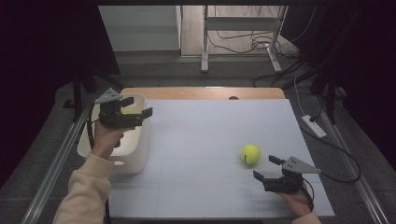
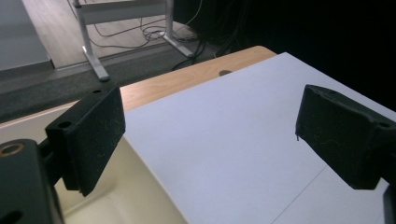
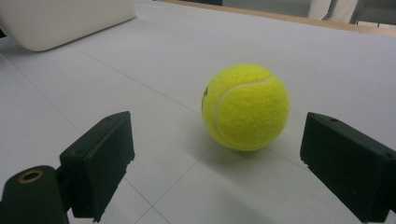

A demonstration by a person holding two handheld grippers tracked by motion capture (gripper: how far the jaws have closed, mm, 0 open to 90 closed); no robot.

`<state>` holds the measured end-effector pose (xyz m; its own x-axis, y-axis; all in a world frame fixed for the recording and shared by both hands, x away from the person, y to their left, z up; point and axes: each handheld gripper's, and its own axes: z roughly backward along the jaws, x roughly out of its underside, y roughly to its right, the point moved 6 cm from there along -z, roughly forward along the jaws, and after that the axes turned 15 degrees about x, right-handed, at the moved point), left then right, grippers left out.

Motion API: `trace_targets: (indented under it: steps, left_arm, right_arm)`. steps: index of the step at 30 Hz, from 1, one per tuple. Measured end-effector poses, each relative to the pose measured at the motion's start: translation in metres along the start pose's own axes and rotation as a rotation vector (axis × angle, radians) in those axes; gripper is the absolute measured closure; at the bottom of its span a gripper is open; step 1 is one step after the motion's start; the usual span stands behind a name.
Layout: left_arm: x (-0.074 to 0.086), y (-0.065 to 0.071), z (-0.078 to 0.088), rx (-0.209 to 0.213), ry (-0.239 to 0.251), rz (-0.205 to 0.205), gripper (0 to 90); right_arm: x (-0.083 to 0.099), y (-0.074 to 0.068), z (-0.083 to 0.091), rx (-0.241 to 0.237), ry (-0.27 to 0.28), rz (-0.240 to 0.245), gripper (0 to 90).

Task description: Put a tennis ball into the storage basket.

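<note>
Gaping empty, left gripper (image 1: 139, 106) over white bin (image 1: 135, 161); right gripper (image 3: 215, 172) wide before tennis ball (image 3: 246, 107).

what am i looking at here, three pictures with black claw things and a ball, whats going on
A person sits at a white table and holds a hand tool with two black jaws in each hand. The high view looks down from above. The other two pictures come from small cameras riding on each tool, looking out between its own jaws.

The left gripper hangs over a cream bin at the table's left edge, jaws wide open, nothing between them. The right gripper rests low near the front right, also open and holding nothing. A yellow tennis ball lies on the table just ahead of its jaws, not touched.
</note>
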<state>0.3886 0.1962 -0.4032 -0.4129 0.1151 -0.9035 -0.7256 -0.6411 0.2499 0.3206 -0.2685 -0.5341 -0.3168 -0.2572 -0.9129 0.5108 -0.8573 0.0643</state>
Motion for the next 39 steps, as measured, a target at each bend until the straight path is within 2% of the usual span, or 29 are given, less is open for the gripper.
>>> trace_targets:
  steps: [8, 19, 39]
  left_arm:
    - [0.005, 0.008, -0.007, 0.024, -0.011, -0.013, 8.8]
    - [0.002, 0.026, -0.016, 0.065, -0.022, -0.058, 8.8]
    - [0.000, 0.046, -0.044, 0.121, -0.059, -0.079, 8.6]
  right_arm:
    - [0.001, 0.000, -0.001, 0.001, -0.004, 0.006, 9.7]
    - [0.000, -0.001, -0.001, 0.002, -0.002, 0.005, 9.7]
    - [-0.001, -0.001, -0.001, 0.002, 0.001, 0.006, 9.7]
